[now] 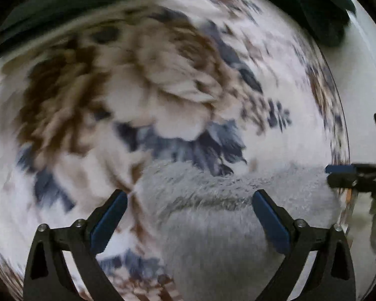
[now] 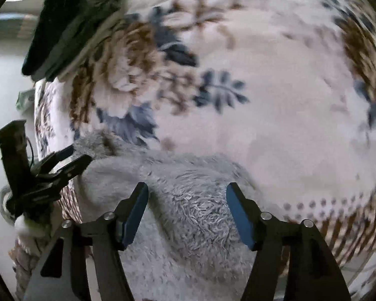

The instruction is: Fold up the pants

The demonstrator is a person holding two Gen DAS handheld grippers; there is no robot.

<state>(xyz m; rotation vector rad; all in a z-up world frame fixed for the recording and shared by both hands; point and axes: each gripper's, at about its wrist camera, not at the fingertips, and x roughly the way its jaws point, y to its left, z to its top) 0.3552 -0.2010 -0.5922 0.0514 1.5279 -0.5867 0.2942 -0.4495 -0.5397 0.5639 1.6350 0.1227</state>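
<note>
Grey fleece pants (image 1: 213, 225) lie bunched on a floral blanket (image 1: 295, 135) near its front edge. My left gripper (image 1: 190, 194) hangs open above them, its left finger over the blanket and its right finger over the fleece. In the right wrist view the pants (image 2: 188, 215) rise in a soft fold between the fingers of my right gripper (image 2: 187, 186), which stands open with its pads not pressing the cloth. Each gripper shows in the other's view: the right gripper (image 1: 336, 174) at the pants' right end, the left gripper (image 2: 79, 154) at their left end.
The blanket (image 2: 263, 125) is white with brown and blue flowers and covers a soft raised surface. A dark green garment (image 2: 70, 25) lies at its far side, and dark cloth (image 1: 320, 7) shows there in the left wrist view too. Pale floor (image 2: 7, 80) runs past the blanket's edge.
</note>
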